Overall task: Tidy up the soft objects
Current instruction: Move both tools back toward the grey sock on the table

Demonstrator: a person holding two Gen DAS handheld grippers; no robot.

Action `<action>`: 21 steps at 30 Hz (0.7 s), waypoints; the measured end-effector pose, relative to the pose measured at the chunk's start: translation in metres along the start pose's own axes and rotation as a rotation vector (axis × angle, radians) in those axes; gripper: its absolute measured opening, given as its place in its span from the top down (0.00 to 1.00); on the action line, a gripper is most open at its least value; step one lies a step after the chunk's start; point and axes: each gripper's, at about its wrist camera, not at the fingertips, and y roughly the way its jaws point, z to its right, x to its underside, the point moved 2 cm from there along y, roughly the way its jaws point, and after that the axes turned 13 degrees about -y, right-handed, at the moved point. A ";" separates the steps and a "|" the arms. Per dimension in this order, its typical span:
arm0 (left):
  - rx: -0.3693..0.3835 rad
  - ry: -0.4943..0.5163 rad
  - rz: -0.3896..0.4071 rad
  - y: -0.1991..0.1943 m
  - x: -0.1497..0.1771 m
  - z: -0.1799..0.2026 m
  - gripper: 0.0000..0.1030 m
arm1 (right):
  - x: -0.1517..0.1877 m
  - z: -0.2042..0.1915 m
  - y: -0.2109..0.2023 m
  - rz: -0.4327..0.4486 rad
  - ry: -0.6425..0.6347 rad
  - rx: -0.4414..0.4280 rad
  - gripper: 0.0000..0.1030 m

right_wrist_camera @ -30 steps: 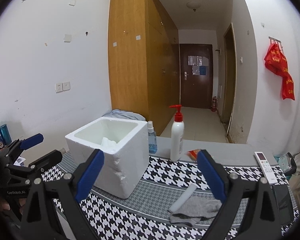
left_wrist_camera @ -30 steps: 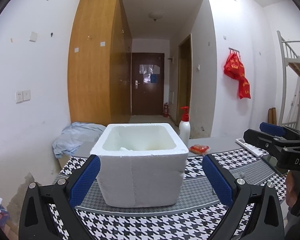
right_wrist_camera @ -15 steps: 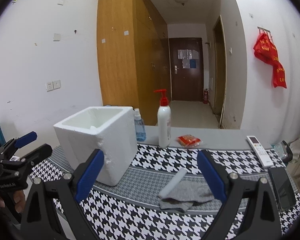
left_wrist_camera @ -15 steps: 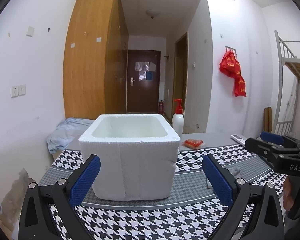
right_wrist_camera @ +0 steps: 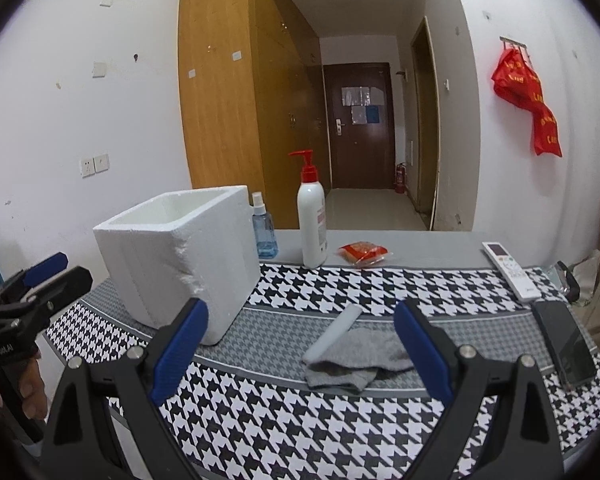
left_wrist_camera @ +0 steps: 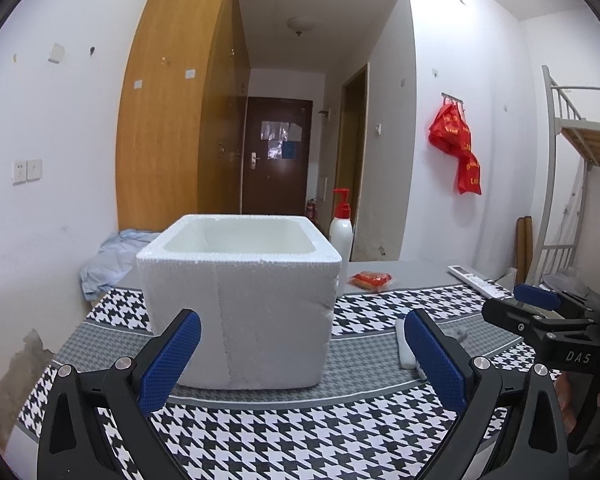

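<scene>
Left wrist view: left gripper [left_wrist_camera: 298, 354] spread wide, blue pads [left_wrist_camera: 170, 360] far apart, holding nothing, touching nothing. Foam box [left_wrist_camera: 240, 304] sits dead ahead at 12 o'clock between the fingers, upright on the houndstooth cloth [left_wrist_camera: 260, 440]; what is inside is hidden from this angle. Sock [left_wrist_camera: 405, 346] at 3 o'clock of the box, mostly hidden behind the right-side pad, only its white cuff and a bit of grey show. Pump bottle [left_wrist_camera: 341, 232] behind the box at 1 o'clock. Red packet [left_wrist_camera: 371, 280] on the grey table beyond the cloth. Remote [left_wrist_camera: 474, 279] at 2 o'clock. Right gripper [left_wrist_camera: 540, 312] comes in from 3 o'clock, blue tip visible; its spread cannot be told from here.

Right wrist view: right gripper [right_wrist_camera: 300, 344] wide open, empty, above the cloth [right_wrist_camera: 300, 420]. Grey sock [right_wrist_camera: 356, 354] with white cuff lies flat on the cloth at 12 o'clock, between the fingers, partly covered by the right-side pad [right_wrist_camera: 422, 354]. Box [right_wrist_camera: 180, 256] at 10 o'clock, well apart from the sock, chipped front corner. Spray bottle [right_wrist_camera: 263, 232] just behind the box; pump bottle [right_wrist_camera: 311, 216] beside it. Packet [right_wrist_camera: 363, 252] at 12 o'clock far. Remote [right_wrist_camera: 508, 270] and phone [right_wrist_camera: 564, 344] at 2 to 3 o'clock. Left gripper [right_wrist_camera: 40, 280] at 9 o'clock, a hand [right_wrist_camera: 30, 388] under it.
</scene>
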 end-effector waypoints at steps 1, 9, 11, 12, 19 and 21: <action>-0.003 -0.003 -0.003 0.000 0.002 -0.001 0.01 | 0.001 0.000 -0.001 0.001 0.000 -0.002 0.07; 0.008 -0.003 -0.018 0.003 0.012 0.002 0.01 | 0.013 -0.002 0.002 -0.013 0.005 -0.007 0.07; 0.016 0.004 -0.025 0.003 0.014 0.004 0.01 | 0.016 0.001 0.002 -0.022 0.008 0.010 0.07; 0.020 0.009 -0.029 0.004 0.015 0.005 0.01 | 0.017 0.002 0.002 -0.028 0.008 0.020 0.07; 0.065 0.034 -0.076 0.017 0.023 0.022 0.01 | 0.027 0.019 -0.006 -0.050 0.034 0.076 0.07; 0.077 0.043 -0.087 0.020 0.025 0.028 0.01 | 0.030 0.023 -0.009 -0.056 0.039 0.085 0.07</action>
